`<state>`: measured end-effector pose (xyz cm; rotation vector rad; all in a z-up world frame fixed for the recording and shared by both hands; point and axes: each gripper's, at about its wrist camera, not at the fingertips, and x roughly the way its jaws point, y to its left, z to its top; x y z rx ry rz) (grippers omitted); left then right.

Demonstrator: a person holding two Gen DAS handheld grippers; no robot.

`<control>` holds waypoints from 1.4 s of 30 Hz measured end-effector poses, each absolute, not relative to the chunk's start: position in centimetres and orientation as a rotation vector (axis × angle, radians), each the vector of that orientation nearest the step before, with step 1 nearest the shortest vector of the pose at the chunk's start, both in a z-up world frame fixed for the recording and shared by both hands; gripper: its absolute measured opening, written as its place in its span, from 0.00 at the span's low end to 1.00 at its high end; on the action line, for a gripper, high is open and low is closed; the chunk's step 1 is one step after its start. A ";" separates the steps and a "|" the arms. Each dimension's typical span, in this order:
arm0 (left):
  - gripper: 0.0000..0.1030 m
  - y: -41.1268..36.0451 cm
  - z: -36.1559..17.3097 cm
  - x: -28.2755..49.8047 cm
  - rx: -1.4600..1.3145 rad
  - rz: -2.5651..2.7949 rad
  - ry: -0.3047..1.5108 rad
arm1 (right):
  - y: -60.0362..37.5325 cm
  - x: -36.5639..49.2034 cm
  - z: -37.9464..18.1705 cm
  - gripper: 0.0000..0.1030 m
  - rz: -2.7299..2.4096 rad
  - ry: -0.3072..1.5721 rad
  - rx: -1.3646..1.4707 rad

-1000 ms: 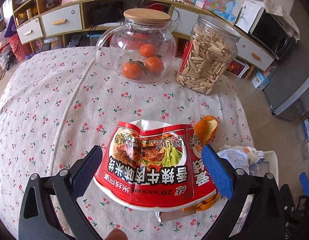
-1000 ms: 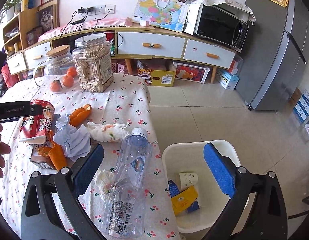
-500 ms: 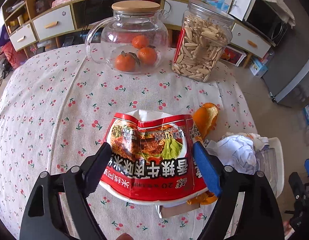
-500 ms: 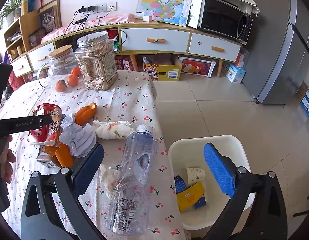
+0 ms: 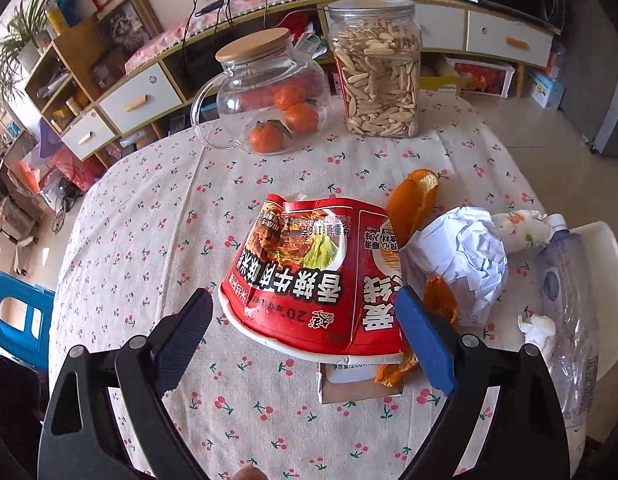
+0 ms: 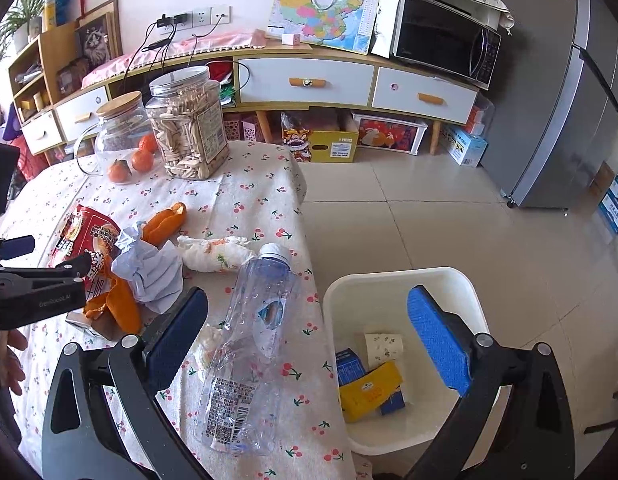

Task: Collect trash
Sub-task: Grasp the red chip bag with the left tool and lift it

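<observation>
Left wrist view: the left gripper [image 5: 305,312] is spread wide around the crushed red noodle cup [image 5: 309,276] lying on the cherry-print tablecloth [image 5: 149,220], pads not touching it. Right wrist view: the right gripper [image 6: 309,316] hangs open and empty, one finger over the clear plastic bottle [image 6: 253,344], the other over the white trash bin [image 6: 393,284].

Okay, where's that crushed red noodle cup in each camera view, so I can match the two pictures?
Left wrist view: the red noodle cup lies on its side at centre, between the open left gripper fingers.
Right wrist view: it sits far left, mid-height, beside the crumpled white paper.
Shared landmark: the seed jar, also at.
</observation>
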<state>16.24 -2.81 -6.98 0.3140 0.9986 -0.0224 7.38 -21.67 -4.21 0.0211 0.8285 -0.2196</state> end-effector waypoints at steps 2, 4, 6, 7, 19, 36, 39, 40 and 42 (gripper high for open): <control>0.88 -3.6 -7.8 16.1 0.363 -0.014 0.996 | -21.8 7.3 -4.1 0.93 -0.215 0.828 0.022; 0.88 -3.8 -8.6 16.3 0.380 -0.009 1.005 | -21.8 7.3 -4.1 0.93 -0.215 0.825 0.019; 0.88 -3.7 -9.0 16.7 0.372 -0.004 1.011 | -21.7 7.4 -4.1 0.93 -0.214 0.827 0.017; 0.88 -3.7 -9.1 16.9 0.374 -0.005 1.006 | -21.7 7.4 -4.1 0.93 -0.213 0.829 0.016; 0.47 0.0 -5.2 16.7 0.252 -0.039 0.872 | -19.7 7.6 -3.6 0.93 -0.142 0.799 0.000; 0.39 12.6 -4.6 16.6 -0.082 0.138 1.009 | -15.6 8.1 -3.7 0.93 -0.064 0.796 -0.024; 0.38 13.6 -5.2 17.0 -0.099 0.129 1.053 | -15.0 8.4 -3.8 0.93 -0.053 0.799 -0.035; 0.38 13.9 -5.6 17.1 -0.117 0.123 1.072 | -14.8 8.5 -3.9 0.93 -0.048 0.801 -0.038; 0.38 14.3 -6.3 17.0 -0.127 0.125 1.090 | -14.4 8.8 -4.0 0.93 -0.039 0.805 -0.041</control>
